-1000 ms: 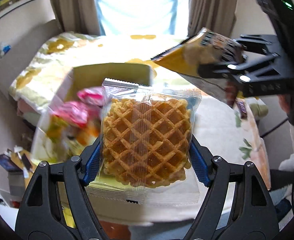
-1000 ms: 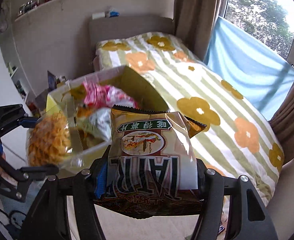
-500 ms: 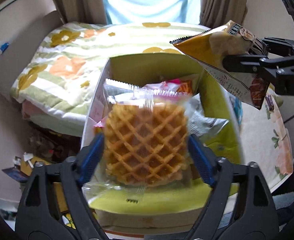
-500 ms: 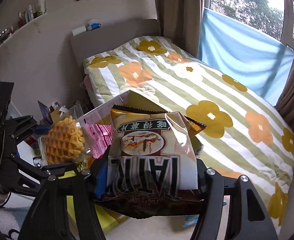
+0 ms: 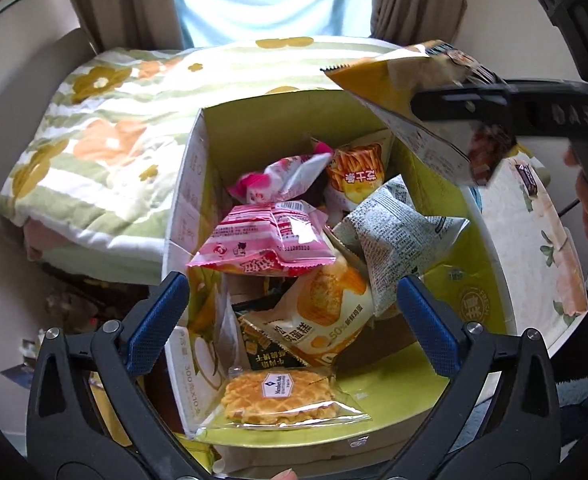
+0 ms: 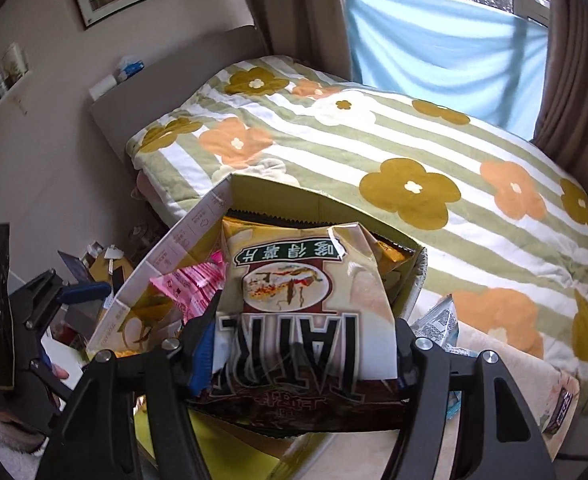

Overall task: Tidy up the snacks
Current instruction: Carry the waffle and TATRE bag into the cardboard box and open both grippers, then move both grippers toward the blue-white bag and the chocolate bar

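Observation:
A yellow-green cardboard box (image 5: pixel 446 236) holds several snack packs. The wrapped waffle (image 5: pixel 279 398) lies inside at the box's near edge. My left gripper (image 5: pixel 291 316) is open and empty just above it. My right gripper (image 6: pixel 300 354) is shut on a yellow-and-brown chip bag (image 6: pixel 294 300) and holds it over the box's right side; the bag also shows in the left wrist view (image 5: pixel 418 92). The box shows in the right wrist view (image 6: pixel 197 220) behind the bag.
In the box lie a pink pack (image 5: pixel 265 240), a grey printed pack (image 5: pixel 394 236), a cake pack (image 5: pixel 326 312) and a fries pack (image 5: pixel 358 172). A flowered bed (image 6: pixel 394 152) lies behind the box. A small wrapped snack (image 5: pixel 528 174) lies on the round table (image 5: pixel 534 248).
My left gripper opened and the waffle dropped into the box at its near edge. Both grippers moved closer over the box; the right still holds the chip bag.

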### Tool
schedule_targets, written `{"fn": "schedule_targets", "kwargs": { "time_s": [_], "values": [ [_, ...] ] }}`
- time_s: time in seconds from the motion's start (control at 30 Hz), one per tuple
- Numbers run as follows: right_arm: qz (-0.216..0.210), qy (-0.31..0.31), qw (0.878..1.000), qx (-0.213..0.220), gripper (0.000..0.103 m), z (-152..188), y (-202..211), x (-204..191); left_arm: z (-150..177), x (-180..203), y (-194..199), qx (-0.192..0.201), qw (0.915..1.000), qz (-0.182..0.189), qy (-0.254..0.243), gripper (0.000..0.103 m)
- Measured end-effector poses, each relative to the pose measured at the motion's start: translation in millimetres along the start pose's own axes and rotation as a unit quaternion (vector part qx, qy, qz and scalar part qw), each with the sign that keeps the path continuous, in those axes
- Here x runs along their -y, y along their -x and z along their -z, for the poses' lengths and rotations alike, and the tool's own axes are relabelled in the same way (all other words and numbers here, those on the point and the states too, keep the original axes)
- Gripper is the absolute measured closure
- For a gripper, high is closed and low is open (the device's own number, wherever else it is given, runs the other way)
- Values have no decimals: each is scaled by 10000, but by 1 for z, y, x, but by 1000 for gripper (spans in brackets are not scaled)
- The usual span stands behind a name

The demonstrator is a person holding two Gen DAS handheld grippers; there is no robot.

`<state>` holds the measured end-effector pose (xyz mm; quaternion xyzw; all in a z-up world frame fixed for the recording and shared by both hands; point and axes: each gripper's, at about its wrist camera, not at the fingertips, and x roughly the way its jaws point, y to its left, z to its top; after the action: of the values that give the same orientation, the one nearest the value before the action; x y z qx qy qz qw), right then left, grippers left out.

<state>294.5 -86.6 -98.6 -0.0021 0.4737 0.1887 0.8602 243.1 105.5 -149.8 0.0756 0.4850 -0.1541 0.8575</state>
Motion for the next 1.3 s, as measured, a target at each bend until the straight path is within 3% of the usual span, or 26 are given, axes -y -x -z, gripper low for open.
{"fn": "schedule_targets", "kwargs": {
  "time_s": [0.1, 0.17, 0.23, 0.53, 0.8, 1.0, 1.3],
  "values": [
    [10, -129, 9999, 61, 32, -7, -5, -2, -2, -3, 3, 45, 10000, -50, 36, 0],
    [14, -200, 9997, 130, 7, -11, -7, -4, -3, -5, 4, 66, 10000, -54, 38, 0],
    [2, -196, 9994, 285, 2, -9, 0, -6, -4, -5, 5, 67, 10000, -48, 19, 0],
    [325, -300, 9985, 310, 2, 16, 25, 1, -4, 3, -1, 9, 9999, 120, -79, 0],
    [890, -612, 9927, 534, 2, 38, 74, 13, -23, 21, 6, 197, 9990, 303, -263, 0],
    [1473, -1006, 9813, 719, 2, 67, 117, 41, -43, 57, 15, 439, 9958, 504, -629, 0],
    [1855, -1412, 9695, 753, 2, 103, 162, 105, -68, 131, 17, 536, 9940, 608, -738, 0]
  ]
}}
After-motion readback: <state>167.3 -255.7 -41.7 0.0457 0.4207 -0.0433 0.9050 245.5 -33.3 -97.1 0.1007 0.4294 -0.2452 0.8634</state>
